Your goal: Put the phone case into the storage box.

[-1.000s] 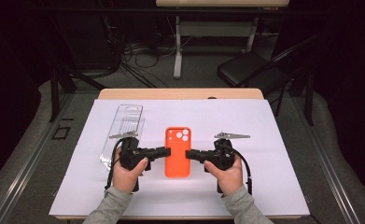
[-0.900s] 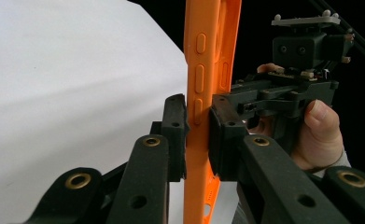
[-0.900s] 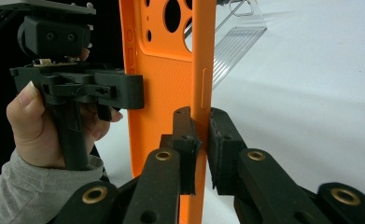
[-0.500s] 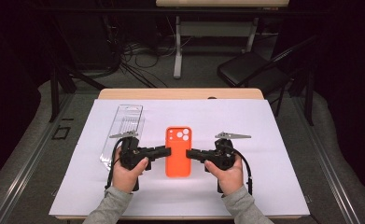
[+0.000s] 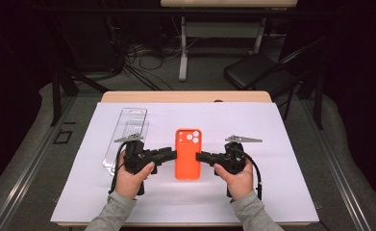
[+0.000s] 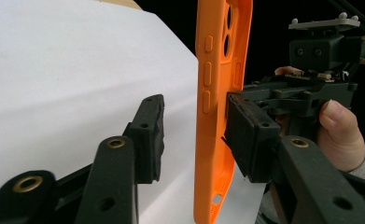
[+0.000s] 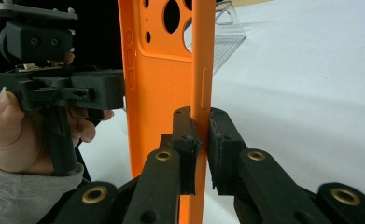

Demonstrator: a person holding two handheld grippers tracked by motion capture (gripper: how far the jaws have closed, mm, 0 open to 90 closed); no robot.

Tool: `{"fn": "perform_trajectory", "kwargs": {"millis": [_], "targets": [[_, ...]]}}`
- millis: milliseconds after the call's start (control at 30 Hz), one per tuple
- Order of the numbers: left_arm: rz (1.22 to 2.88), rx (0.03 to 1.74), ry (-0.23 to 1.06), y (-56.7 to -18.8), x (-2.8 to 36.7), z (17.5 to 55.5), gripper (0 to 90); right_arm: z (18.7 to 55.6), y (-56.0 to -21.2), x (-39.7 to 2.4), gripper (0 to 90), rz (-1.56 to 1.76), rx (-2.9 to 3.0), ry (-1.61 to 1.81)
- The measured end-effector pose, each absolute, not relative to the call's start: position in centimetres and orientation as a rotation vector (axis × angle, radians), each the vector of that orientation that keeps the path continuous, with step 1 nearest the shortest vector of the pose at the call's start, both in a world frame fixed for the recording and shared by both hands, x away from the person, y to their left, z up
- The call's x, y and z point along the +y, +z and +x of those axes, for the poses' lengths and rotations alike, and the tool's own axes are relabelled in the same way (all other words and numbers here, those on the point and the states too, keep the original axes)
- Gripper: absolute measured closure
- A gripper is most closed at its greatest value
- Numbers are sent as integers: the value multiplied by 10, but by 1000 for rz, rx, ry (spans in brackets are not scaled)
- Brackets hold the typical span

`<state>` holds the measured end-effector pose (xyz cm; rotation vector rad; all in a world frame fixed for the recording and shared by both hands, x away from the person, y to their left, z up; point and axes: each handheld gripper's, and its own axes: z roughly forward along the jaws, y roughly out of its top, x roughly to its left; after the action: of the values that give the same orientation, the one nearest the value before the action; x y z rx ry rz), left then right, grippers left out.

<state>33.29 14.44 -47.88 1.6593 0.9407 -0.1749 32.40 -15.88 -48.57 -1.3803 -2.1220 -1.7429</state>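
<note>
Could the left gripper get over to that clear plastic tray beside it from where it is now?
Probably yes. The left gripper has just been opening around the orange phone case, so it looks free to back off, and the clear tray lies just beyond that hand with bare paper between.

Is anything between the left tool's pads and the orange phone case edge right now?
Nothing visible. The left tool has just been opening and straddles the orange phone case edge with bare gaps. The right tool grips the opposite edge.
</note>
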Motion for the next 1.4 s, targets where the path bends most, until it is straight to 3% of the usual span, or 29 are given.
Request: {"fn": "perform_trajectory", "kwargs": {"millis": [400, 1400], "targets": [[1718, 919, -32, -475, 140, 331, 523, 325, -485, -163, 826, -1408, -2162, -1756], [1808, 944, 108, -453, 151, 327, 447, 323, -490, -154, 825, -1390, -2238, -1708]]}}
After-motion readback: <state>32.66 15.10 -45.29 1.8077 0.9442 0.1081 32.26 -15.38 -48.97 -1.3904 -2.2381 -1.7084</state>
